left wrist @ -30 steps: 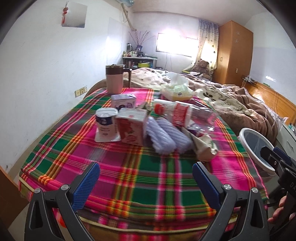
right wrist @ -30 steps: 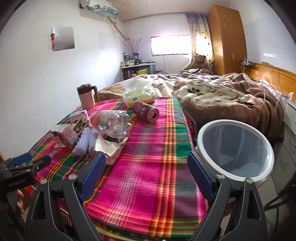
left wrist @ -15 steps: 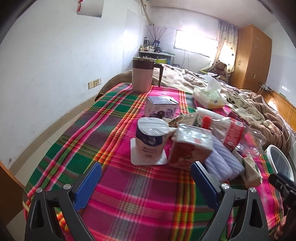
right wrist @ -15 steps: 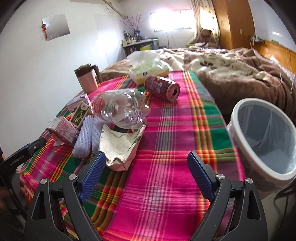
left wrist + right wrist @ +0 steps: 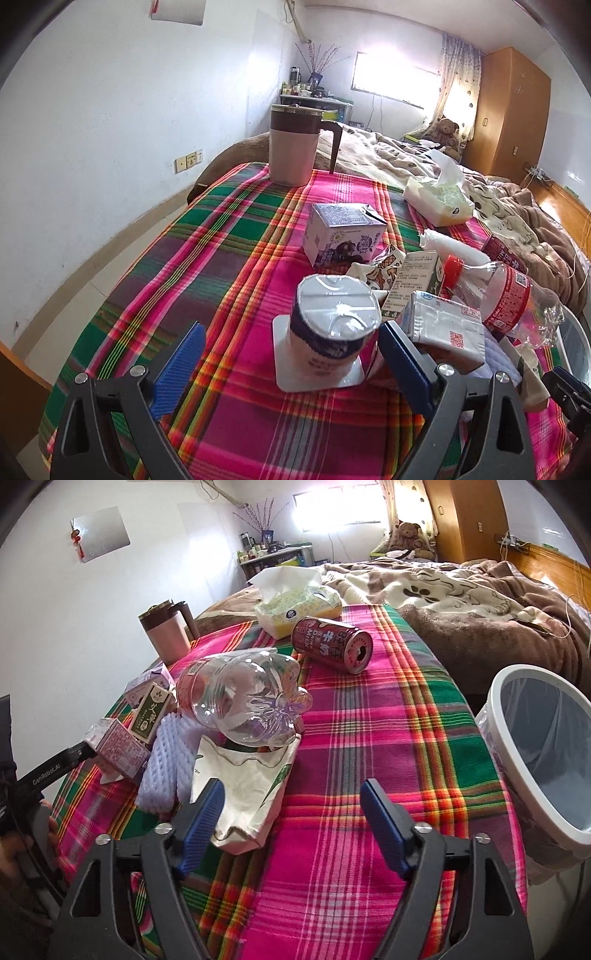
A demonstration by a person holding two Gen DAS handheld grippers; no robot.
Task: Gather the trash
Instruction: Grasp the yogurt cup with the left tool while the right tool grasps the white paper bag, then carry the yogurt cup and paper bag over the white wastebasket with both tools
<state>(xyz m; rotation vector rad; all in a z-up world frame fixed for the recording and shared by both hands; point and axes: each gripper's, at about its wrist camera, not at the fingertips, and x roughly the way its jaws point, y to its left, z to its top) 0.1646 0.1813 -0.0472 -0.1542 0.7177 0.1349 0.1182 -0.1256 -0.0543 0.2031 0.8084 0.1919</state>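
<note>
Trash lies on a plaid tablecloth (image 5: 229,258). My left gripper (image 5: 291,363) is open, its jaws either side of a foil-lidded yogurt cup (image 5: 334,325) without touching it. A pink carton (image 5: 445,326), a purple carton (image 5: 343,232) and a clear bottle (image 5: 509,295) lie beyond. My right gripper (image 5: 291,821) is open, its left finger beside a crumpled paper bag (image 5: 245,786). The clear bottle (image 5: 243,701), a red can (image 5: 332,644), white foam sleeves (image 5: 166,764) and cartons (image 5: 122,746) lie ahead. A white trash bin (image 5: 532,786) stands right of the table.
A pink mug (image 5: 293,147) stands at the table's far edge, and a tissue pack (image 5: 297,607) lies near it. A bed with brown blankets (image 5: 461,602) runs behind the table. The white wall (image 5: 92,147) is to the left.
Both grippers moved forward and lower toward the trash. The left now brackets the yogurt cup; the right has come up beside the paper bag. Both stayed open.
</note>
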